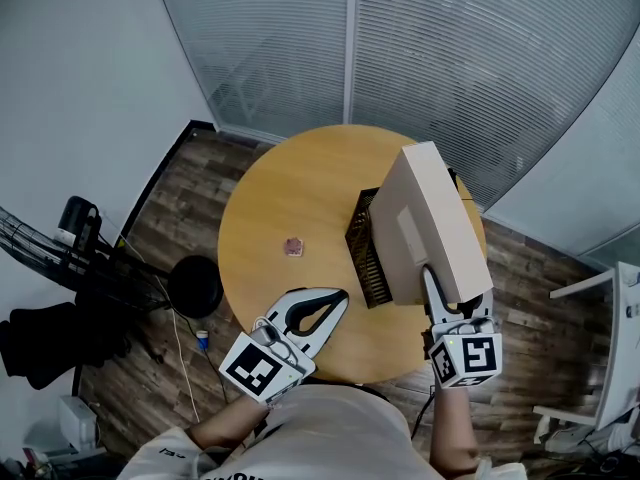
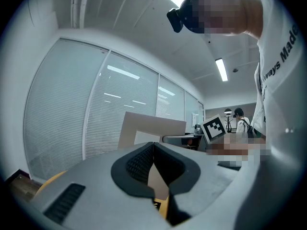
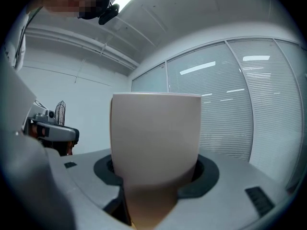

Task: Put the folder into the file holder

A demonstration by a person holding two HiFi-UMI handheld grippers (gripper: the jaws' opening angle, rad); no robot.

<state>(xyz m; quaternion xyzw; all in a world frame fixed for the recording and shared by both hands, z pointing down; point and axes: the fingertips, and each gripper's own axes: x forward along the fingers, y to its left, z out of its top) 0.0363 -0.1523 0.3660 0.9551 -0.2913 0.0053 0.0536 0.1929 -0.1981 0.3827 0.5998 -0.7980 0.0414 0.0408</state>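
On the round wooden table (image 1: 290, 183), the black mesh file holder (image 1: 364, 258) stands right of centre. My right gripper (image 1: 432, 280) is clamped on the near end of the beige folder (image 1: 430, 213). The folder is tilted, directly over the holder; can't tell whether its lower edge is inside. My left gripper (image 1: 338, 298) is closed on nothing, over the table's near edge. A small pink item (image 1: 293, 245) lies left of the holder.

Beige folder (image 1: 425, 218), black mesh file holder (image 1: 362, 258), ochre-yellow table (image 1: 280, 188) with a small pink object (image 1: 293, 246). Pale grey left gripper (image 1: 338, 298) and right gripper (image 1: 432, 286), black-padded, with black-and-white square markers. Dark brown plank floor (image 1: 190, 198); grey-white, finely striped blinds (image 1: 450, 58).
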